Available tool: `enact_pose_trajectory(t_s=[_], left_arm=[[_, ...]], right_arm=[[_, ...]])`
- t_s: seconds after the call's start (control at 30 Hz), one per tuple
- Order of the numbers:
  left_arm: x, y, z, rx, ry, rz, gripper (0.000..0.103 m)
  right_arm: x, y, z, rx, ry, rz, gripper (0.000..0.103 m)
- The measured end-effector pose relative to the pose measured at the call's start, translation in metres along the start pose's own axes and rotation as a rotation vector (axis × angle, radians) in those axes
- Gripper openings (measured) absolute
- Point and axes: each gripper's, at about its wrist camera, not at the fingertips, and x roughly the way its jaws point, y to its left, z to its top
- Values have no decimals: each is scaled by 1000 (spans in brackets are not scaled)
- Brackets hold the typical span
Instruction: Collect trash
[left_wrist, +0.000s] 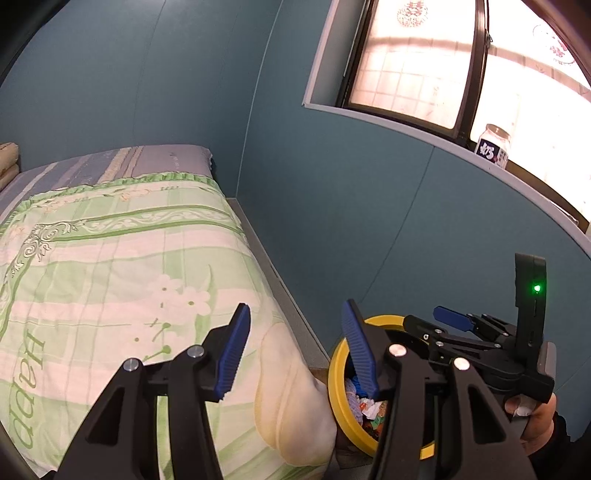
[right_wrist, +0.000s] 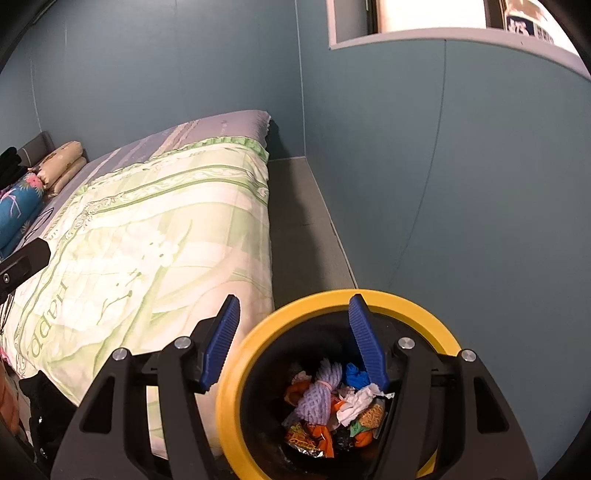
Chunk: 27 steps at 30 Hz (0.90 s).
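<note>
A black trash bin with a yellow rim (right_wrist: 258, 332) stands on the floor beside the bed, also in the left wrist view (left_wrist: 338, 373). It holds mixed trash (right_wrist: 332, 410): a lilac yarn bundle, crumpled white paper, orange wrappers, a blue scrap. My right gripper (right_wrist: 293, 343) is open and empty, right over the bin mouth. My left gripper (left_wrist: 295, 350) is open and empty, over the bed's edge and the bin rim. The right gripper's body shows in the left wrist view (left_wrist: 480, 343).
A bed with a green floral quilt (right_wrist: 147, 240) fills the left, with pillows (right_wrist: 62, 162) at its head. A grey bed-frame ledge (right_wrist: 303, 229) runs along the teal wall. A jar (left_wrist: 495, 146) stands on the window sill.
</note>
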Motion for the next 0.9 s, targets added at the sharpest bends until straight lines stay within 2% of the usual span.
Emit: enact_pose_trajectory(t_s=[0.9], left_arm=[[-94,66,-4,-75,-138,160,49]], right_arm=[[-23,104,22,-167,-84,140,60]])
